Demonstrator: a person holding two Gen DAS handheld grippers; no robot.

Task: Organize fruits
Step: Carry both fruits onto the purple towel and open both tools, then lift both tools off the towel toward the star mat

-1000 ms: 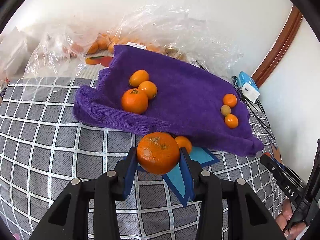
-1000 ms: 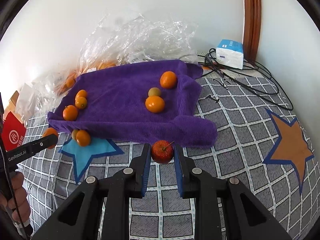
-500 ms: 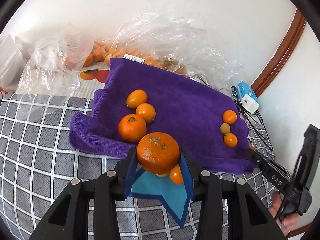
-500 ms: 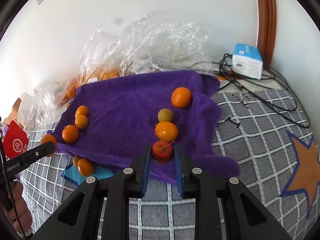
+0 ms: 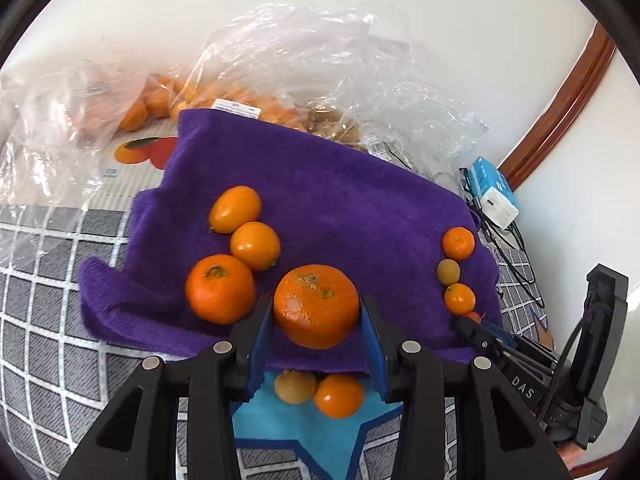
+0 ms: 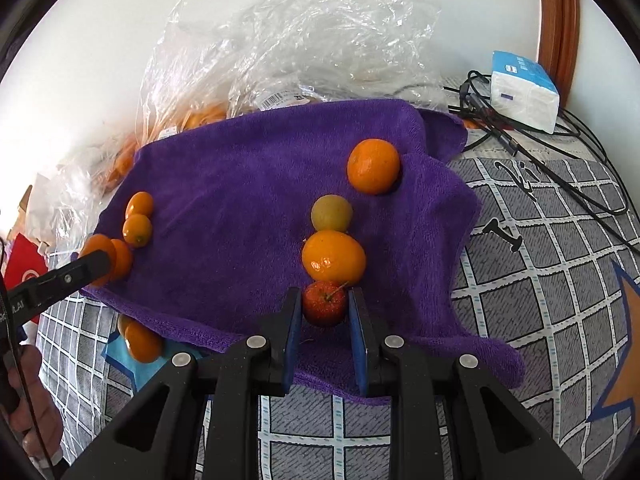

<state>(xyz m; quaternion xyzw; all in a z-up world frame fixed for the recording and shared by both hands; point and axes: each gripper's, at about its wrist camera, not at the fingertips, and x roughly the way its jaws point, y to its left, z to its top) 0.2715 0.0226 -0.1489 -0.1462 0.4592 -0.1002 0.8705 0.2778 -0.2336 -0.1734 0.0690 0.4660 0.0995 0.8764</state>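
Observation:
My left gripper (image 5: 317, 312) is shut on a large orange mandarin (image 5: 316, 305), held over the near edge of the purple towel (image 5: 340, 216), just right of a group of three orange fruits (image 5: 220, 288). My right gripper (image 6: 325, 304) is shut on a small red fruit (image 6: 324, 304) with a stem, right in front of an orange fruit (image 6: 334, 258), a yellow-green fruit (image 6: 331, 213) and a mandarin (image 6: 373, 165) on the towel (image 6: 240, 200). Two small fruits (image 5: 320, 392) lie off the towel on a blue star patch.
Clear plastic bags (image 5: 280, 64) with more oranges sit behind the towel by the white wall. A white and blue box (image 6: 522, 90) and black cables (image 6: 560, 168) lie at the right. A grey checked cover (image 6: 540, 260) spreads all around. A hand (image 6: 28, 412) holds the other gripper at the left.
Both grippers have moved forward from the checked cover to over the towel's near edge, each still holding its fruit. The towel and its fruits now look closer.

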